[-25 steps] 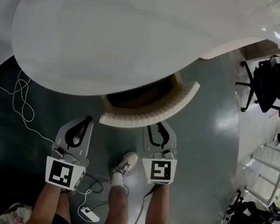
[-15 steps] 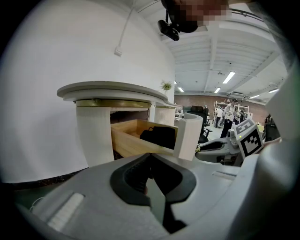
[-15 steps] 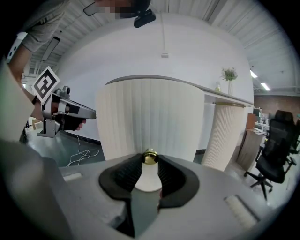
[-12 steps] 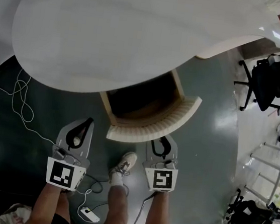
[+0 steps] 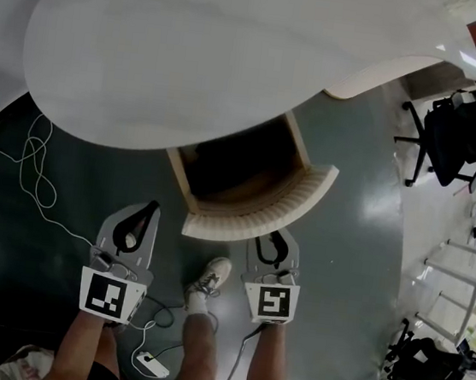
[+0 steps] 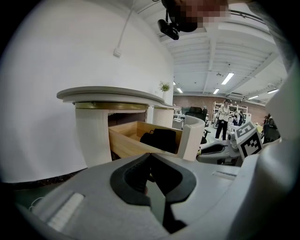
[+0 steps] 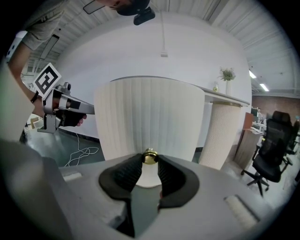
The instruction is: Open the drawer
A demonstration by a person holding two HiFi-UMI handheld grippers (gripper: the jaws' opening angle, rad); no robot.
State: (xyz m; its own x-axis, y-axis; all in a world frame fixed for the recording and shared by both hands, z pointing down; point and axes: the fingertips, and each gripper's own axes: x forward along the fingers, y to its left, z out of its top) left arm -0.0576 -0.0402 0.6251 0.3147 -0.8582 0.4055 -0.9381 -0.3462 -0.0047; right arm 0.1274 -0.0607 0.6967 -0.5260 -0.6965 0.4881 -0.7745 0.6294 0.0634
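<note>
A wooden drawer [image 5: 189, 183] with a white ribbed curved front [image 5: 262, 203] stands pulled out from under the round white table [image 5: 196, 42]. Its inside is dark, and a black object [image 6: 161, 139] lies in it. My right gripper [image 5: 274, 235] is at the middle of the drawer front. In the right gripper view my right gripper [image 7: 150, 160] is shut on the drawer's small brass knob [image 7: 150, 156], with the ribbed front [image 7: 150, 117] right behind. My left gripper [image 5: 145, 210] hangs left of the drawer, apart from it. Nothing is held in my left gripper [image 6: 150, 157], whose tips meet.
A white cable [image 5: 38, 173] loops over the dark floor at the left. My shoe [image 5: 210, 280] and a small white device [image 5: 150, 362] are below the grippers. Black office chairs [image 5: 459, 143] stand at the right. A person [image 6: 224, 119] stands far off.
The drawer has slid out from under the table, drawn by the right gripper toward me; most of this came in the first half second. The left gripper stayed put.
</note>
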